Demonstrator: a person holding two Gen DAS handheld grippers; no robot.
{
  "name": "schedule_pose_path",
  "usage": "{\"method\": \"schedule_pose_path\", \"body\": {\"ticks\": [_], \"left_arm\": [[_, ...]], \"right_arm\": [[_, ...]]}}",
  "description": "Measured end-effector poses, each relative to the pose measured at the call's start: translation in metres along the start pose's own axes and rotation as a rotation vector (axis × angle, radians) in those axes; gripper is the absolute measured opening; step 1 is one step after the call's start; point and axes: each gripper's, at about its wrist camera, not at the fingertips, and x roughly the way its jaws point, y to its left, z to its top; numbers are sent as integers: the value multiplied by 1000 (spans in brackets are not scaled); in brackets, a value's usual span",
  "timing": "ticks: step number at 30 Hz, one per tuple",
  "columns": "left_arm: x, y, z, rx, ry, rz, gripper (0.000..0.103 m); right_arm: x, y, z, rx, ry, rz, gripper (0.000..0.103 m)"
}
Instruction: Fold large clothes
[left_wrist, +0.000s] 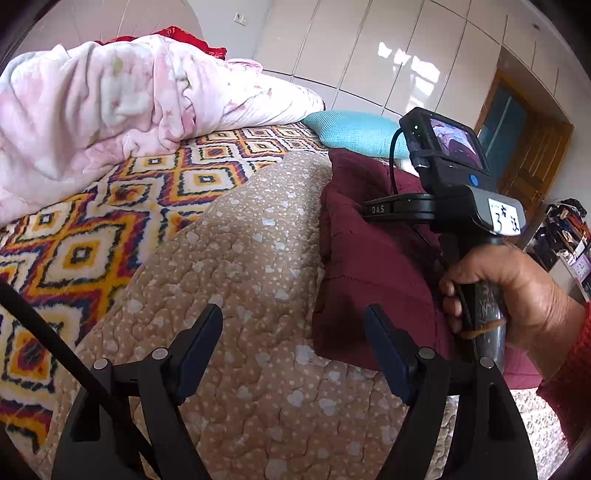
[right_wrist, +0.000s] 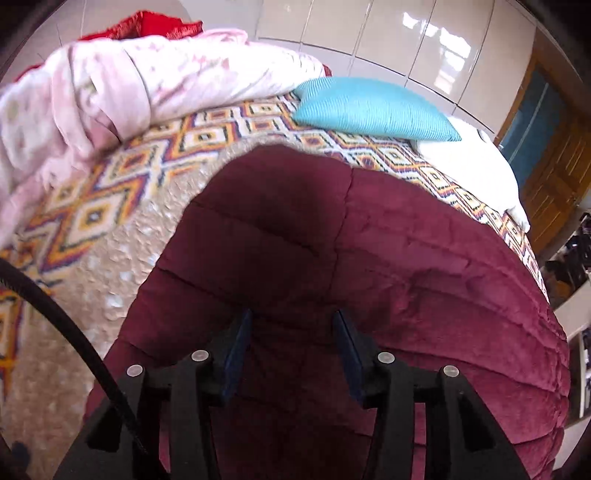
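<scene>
From my left wrist camera I see my left gripper (left_wrist: 293, 350) wide open and holding nothing; it hovers above the beige quilted cover (left_wrist: 236, 280) on the bed. The maroon padded garment (left_wrist: 373, 258) lies to its right, on that cover, and I judge I keep this gripper free so it can take an edge of the garment next. My right hand (left_wrist: 509, 291) holds the handle of the other tool over the garment.

From my right wrist camera, my right gripper (right_wrist: 293, 352) is partly open, its jaws standing to either side of a raised fold of the maroon garment, not pressed together on it. Behind it lie the turquoise pillow (right_wrist: 373, 109) and the pink blanket (right_wrist: 122, 99), pushed back, I think, to leave room for folding
</scene>
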Motion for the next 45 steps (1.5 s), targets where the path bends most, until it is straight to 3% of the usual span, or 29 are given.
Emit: {"method": "schedule_pose_path", "body": {"ticks": [2, 5, 7, 9, 13, 19, 23, 29, 34, 41, 44, 45], "left_arm": [[-2, -1, 1, 5, -4, 0, 78], [-6, -2, 1, 17, -22, 3, 78], [-6, -4, 0, 26, -22, 10, 78], [-5, -5, -1, 22, -13, -1, 78], [-10, -9, -2, 31, -13, -10, 78], [-18, -19, -6, 68, -13, -23, 78], [-22, -31, -12, 95, -5, -44, 78], [-25, -55, -31, 163, 23, -73, 78], [-29, -70, -46, 221, 36, -90, 78], [-29, -72, -55, 234, 68, -115, 78], [-29, -66, -51, 203, 78, -131, 78], [-28, -64, -50, 160, 115, -152, 78]], "right_arm": [[1, -8, 6, 41, 26, -3, 63], [-30, -33, 10, 119, 0, 43, 62], [-55, -53, 2, 122, -66, -1, 62], [-67, -79, -15, 153, -61, -30, 62], [-61, -159, -71, 290, 54, -108, 62], [-98, -271, -171, 583, 83, -233, 72], [-140, -305, -230, 652, 94, -286, 72], [-182, -295, -294, 640, 110, -257, 72], [-196, -263, -320, 638, 116, -184, 72], [-180, -211, -295, 608, 124, -61, 72], [-160, -184, -274, 597, 138, 23, 72], [-151, -173, -267, 579, 149, 45, 72]]}}
